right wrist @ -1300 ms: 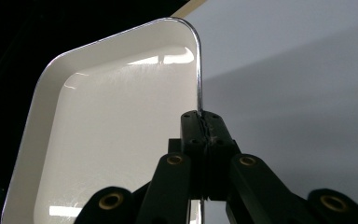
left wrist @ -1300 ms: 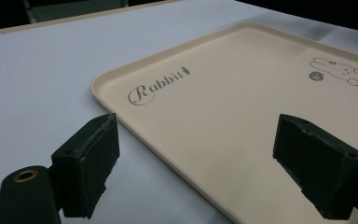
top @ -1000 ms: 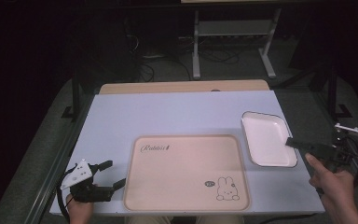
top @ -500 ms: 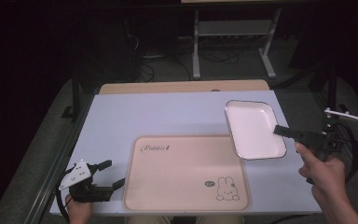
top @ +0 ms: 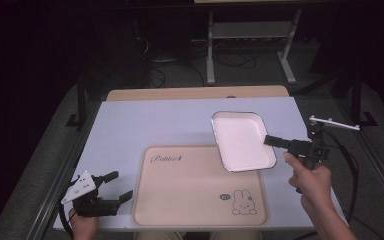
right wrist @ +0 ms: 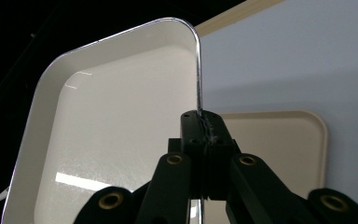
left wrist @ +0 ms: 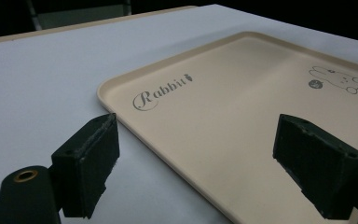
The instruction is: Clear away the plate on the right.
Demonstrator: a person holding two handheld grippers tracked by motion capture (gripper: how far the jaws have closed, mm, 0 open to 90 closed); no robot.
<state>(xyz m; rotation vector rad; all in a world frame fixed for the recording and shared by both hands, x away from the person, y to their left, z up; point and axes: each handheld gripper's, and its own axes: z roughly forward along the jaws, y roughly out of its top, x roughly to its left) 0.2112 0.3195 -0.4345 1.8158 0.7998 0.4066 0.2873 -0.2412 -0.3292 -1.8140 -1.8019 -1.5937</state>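
My left gripper point(top: 111, 189) sits at the worktop's point(top: 130, 130) near-left corner, jaws released with nothing between them, aimed at the beige tray point(top: 195, 195). In the left gripper view the two black jaws stand wide apart and frame the tray's point(left wrist: 242, 116) near-left corner, where "Rabbit" lettering reads, with a bunny print farther off; one jaw is over bare worktop point(left wrist: 42, 79), the other over the tray. The beige tray lies flat at the worktop's near middle, bunny print at its near-right corner in the high view. Right of centre, the white dish point(top: 241, 140) is up off the worktop, tilted, its near end overlapping the beige tray's far-right corner in the high view. My right gripper point(top: 272, 141) has its jaws clenched on the dish's right rim, my hand point(top: 310, 177) below it at the worktop's right edge. The right gripper view shows the jaws point(right wrist: 204, 135) pinched on the thin metal-edged rim, the dish point(right wrist: 112, 126) to their left, the beige tray point(right wrist: 279, 149) and the worktop point(right wrist: 298, 56) behind on the right. Beyond the worktop the room is dark, with a metal stand point(top: 250, 35) on the floor.
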